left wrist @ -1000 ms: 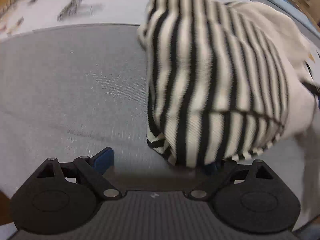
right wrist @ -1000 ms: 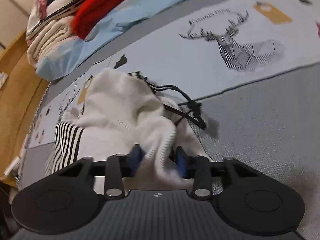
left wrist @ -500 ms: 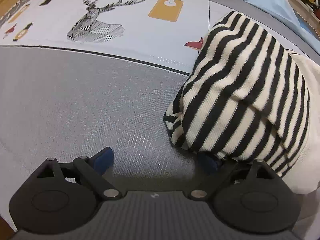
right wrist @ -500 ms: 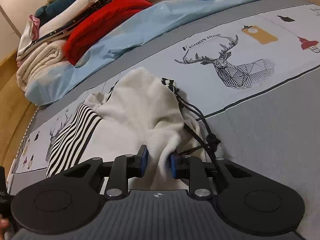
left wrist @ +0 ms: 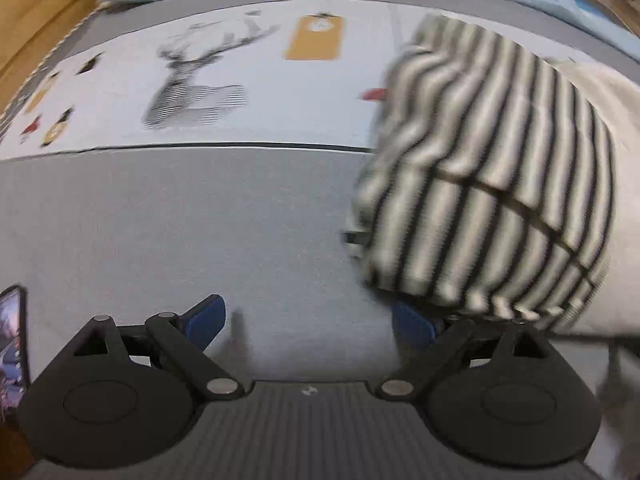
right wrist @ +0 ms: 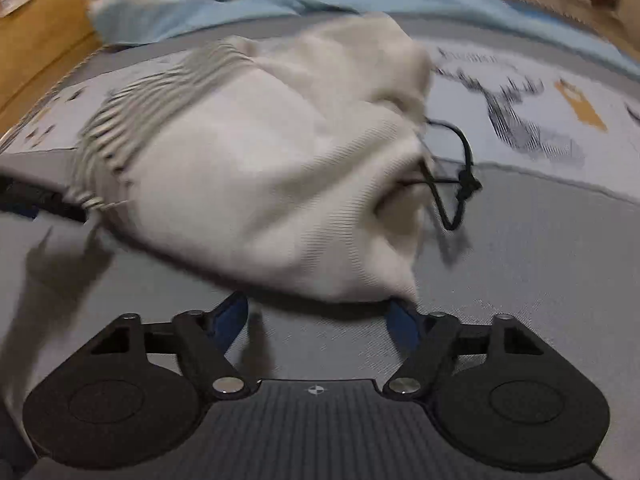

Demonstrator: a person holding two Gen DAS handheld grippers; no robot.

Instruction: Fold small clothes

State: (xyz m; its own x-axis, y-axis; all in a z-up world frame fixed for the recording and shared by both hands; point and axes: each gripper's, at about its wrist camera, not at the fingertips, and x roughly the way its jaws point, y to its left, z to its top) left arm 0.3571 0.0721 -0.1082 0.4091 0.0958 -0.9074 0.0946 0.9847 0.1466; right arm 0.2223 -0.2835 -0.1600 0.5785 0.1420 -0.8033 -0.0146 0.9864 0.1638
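Release step of a fold: the garment (right wrist: 256, 184), cream with a striped end, lies bunched on the grey bedcover (left wrist: 160, 232), right gripper (right wrist: 318, 316) opening, cloth just off its pads, left gripper (left wrist: 308, 320) spread and empty beside the striped end; next likely regrasp an edge and flatten.

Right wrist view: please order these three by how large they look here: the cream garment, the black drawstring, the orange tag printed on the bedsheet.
1. cream garment, by far the largest, though it is also nearest the camera.
2. black drawstring.
3. orange tag print; close to the drawstring in extent, so that order is unsure.
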